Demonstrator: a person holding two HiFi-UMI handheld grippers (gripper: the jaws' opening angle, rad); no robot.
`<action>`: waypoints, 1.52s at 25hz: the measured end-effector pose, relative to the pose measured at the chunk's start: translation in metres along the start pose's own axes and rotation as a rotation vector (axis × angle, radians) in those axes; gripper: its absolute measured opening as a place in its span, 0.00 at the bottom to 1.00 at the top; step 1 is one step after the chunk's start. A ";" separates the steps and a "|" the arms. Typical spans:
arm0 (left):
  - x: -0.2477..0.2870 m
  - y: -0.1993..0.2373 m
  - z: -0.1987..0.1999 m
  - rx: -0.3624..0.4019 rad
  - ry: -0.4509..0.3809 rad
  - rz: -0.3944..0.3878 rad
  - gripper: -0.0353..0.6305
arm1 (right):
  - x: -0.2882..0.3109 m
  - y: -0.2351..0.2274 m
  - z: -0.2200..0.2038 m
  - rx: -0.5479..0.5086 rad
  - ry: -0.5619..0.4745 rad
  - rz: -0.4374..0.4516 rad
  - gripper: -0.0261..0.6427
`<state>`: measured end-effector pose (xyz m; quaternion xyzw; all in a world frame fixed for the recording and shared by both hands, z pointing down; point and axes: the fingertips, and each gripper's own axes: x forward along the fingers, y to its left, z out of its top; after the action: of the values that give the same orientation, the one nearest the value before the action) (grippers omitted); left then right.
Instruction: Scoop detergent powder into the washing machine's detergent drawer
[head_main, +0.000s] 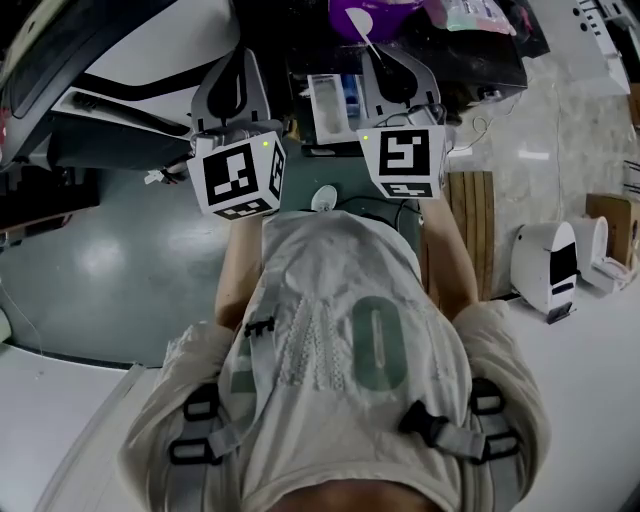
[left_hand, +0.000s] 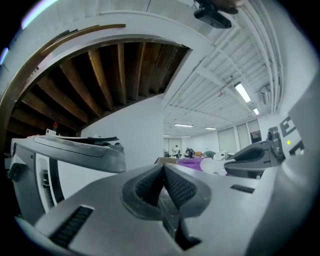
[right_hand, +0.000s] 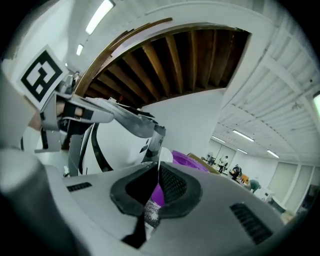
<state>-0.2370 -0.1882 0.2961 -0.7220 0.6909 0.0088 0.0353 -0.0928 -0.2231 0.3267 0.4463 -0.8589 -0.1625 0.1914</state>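
Observation:
In the head view both grippers are held up in front of the person's chest. My right gripper (head_main: 385, 70) (right_hand: 157, 172) is shut on the thin handle of a white spoon (head_main: 365, 40) (right_hand: 163, 156). The spoon's far end reaches the purple bowl (head_main: 372, 15) (right_hand: 187, 161) at the top of that view. My left gripper (head_main: 243, 60) (left_hand: 163, 167) is shut with nothing between its pads. The white detergent drawer (head_main: 328, 105) with a blue part lies between and beyond the two grippers. The left gripper view also shows the purple bowl (left_hand: 192, 162) and the spoon (left_hand: 213, 166).
The white and black washing machine (head_main: 150, 60) fills the upper left. A pale packet (head_main: 470, 15) lies by the bowl. A wooden slatted board (head_main: 470, 230) and a white appliance (head_main: 545, 265) stand at the right. Grey floor (head_main: 90, 260) spreads at the left.

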 end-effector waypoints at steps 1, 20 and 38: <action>0.001 -0.003 0.001 0.002 -0.002 -0.007 0.08 | -0.002 -0.003 0.004 0.031 -0.013 -0.008 0.06; -0.001 -0.040 0.020 0.038 -0.038 -0.070 0.08 | -0.063 -0.049 0.005 0.548 -0.204 -0.157 0.06; -0.003 -0.049 0.022 0.044 -0.039 -0.076 0.08 | -0.073 -0.055 -0.009 0.559 -0.180 -0.163 0.06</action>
<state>-0.1876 -0.1813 0.2766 -0.7464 0.6623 0.0061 0.0650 -0.0113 -0.1940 0.2961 0.5331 -0.8451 0.0266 -0.0293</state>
